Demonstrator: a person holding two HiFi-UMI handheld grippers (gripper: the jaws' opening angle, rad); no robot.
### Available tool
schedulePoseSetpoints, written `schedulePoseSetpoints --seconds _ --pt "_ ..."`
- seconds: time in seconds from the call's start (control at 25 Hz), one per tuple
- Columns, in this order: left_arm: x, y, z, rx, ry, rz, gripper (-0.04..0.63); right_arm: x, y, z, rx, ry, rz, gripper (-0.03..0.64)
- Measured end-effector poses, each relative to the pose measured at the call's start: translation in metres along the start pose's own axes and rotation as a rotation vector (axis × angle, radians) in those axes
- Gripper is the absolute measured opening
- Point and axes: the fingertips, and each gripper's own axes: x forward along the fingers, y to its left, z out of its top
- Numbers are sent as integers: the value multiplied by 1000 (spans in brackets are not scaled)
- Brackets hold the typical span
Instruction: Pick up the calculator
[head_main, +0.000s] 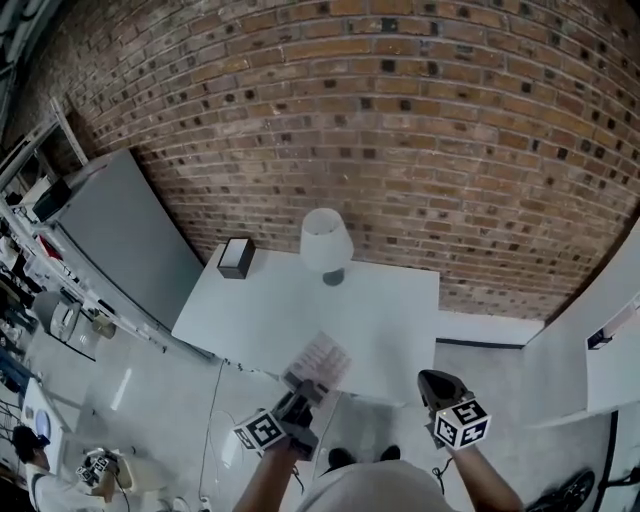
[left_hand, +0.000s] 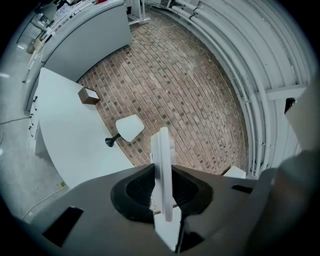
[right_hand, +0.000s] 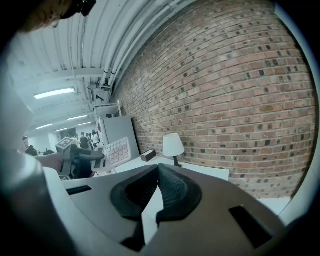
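1. Currently the calculator (head_main: 320, 362) is being gripped edge-on between the jaws of the left gripper (head_main: 300, 392), raised clear of the white table (head_main: 290, 300), over its near edge.
2. Nothing is being held by the right gripper (right_hand: 159, 175), its jaws being pressed together.
3. A white lamp (head_main: 326, 243) and a small box (head_main: 236, 257) are being borne at the table's far side, by the brick wall (head_main: 420, 130).

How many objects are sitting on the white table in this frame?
2. A white-shaded lamp stands near the back edge of the table by the brick wall; a small box sits at its back left corner. The calculator is off the table, clamped in the left gripper.
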Motion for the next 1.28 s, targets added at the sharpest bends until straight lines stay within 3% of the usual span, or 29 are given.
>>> schedulePoseSetpoints --seconds 0.4,1.28 --pt "-4 10 25 -27 -6 -30 91 4 15 23 -47 -63 -42 11" --pt "3 16 29 -58 -17 -35 91 12 12 30 -61 -71 -42 11"
